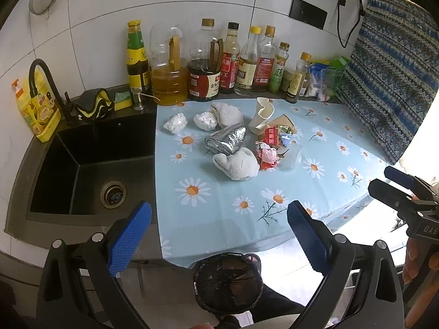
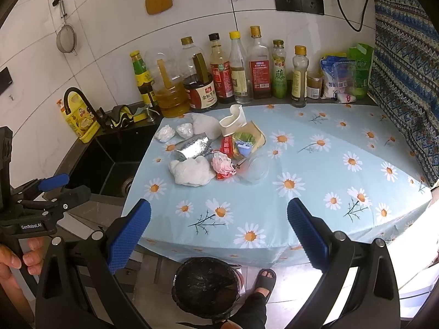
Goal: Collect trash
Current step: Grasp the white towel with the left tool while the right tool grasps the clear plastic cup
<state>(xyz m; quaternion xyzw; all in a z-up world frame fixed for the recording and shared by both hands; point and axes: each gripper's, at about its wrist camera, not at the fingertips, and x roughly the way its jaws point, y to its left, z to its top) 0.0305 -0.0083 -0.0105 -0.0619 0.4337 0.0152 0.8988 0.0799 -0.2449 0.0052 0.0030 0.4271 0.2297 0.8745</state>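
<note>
A pile of trash lies on the daisy tablecloth [image 1: 233, 192]: a crushed white cup [image 1: 262, 119], a foil wrap [image 1: 226, 140], white tissue wads [image 1: 237, 163], two small foil balls [image 1: 175, 122], red wrappers [image 1: 270, 137] and a clear plastic lid [image 2: 256, 168]. The pile also shows in the right wrist view [image 2: 192, 171]. A bin lined with a black bag [image 1: 227, 283] [image 2: 205, 288] stands on the floor below the counter edge. My left gripper [image 1: 219, 235] is open and empty, in front of the counter. My right gripper [image 2: 219, 233] is open and empty, likewise short of the pile.
A black sink [image 1: 87, 164] with a faucet [image 1: 41, 79] lies left of the cloth. Several sauce and oil bottles [image 1: 208, 63] line the back wall. A patterned curtain [image 1: 392, 82] hangs at the right. A sandalled foot [image 2: 264, 277] stands beside the bin.
</note>
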